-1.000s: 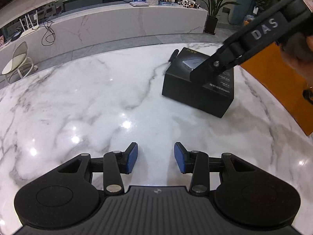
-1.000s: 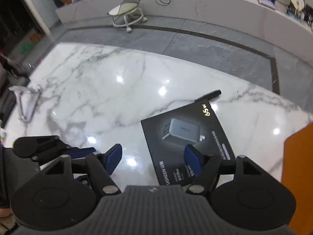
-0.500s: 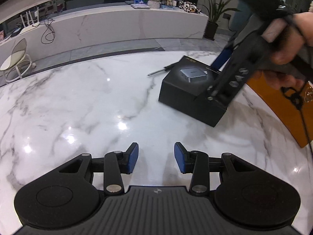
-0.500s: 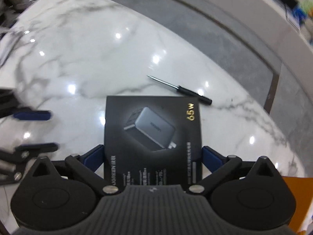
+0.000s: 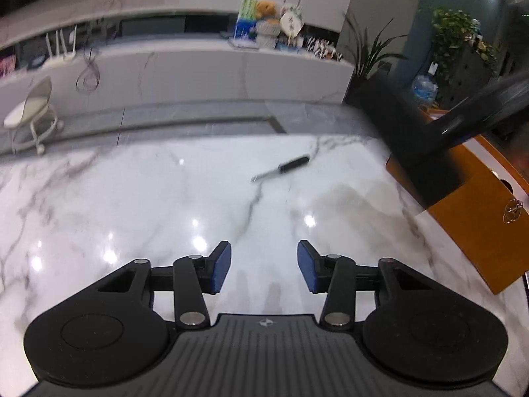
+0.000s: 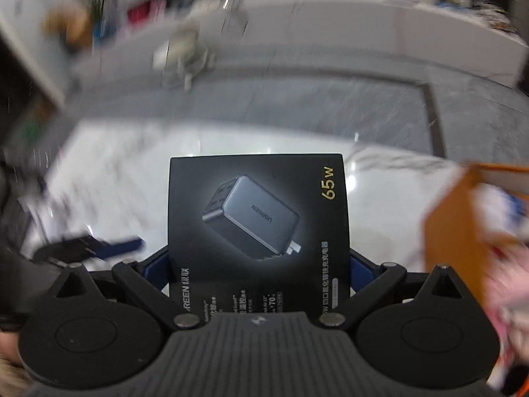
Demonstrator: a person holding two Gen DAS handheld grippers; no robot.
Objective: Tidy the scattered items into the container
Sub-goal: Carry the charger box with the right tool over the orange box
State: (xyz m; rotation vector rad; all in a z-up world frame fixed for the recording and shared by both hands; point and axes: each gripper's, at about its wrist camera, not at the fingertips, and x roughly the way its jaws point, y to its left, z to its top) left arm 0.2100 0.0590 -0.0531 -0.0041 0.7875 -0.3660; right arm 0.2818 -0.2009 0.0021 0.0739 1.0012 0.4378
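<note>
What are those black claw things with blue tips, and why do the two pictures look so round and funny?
They are grippers, tongs a person squeezes by hand. Each has a wide-eyed camera looking along its fingers, which bends the view. One picture is from the left gripper: open, holding nothing, its jaws just widened. Ahead on the marble table lies a small screwdriver, beside an orange container. The other is from the right gripper, clamped on a black charger box, lifted near that container.
</note>
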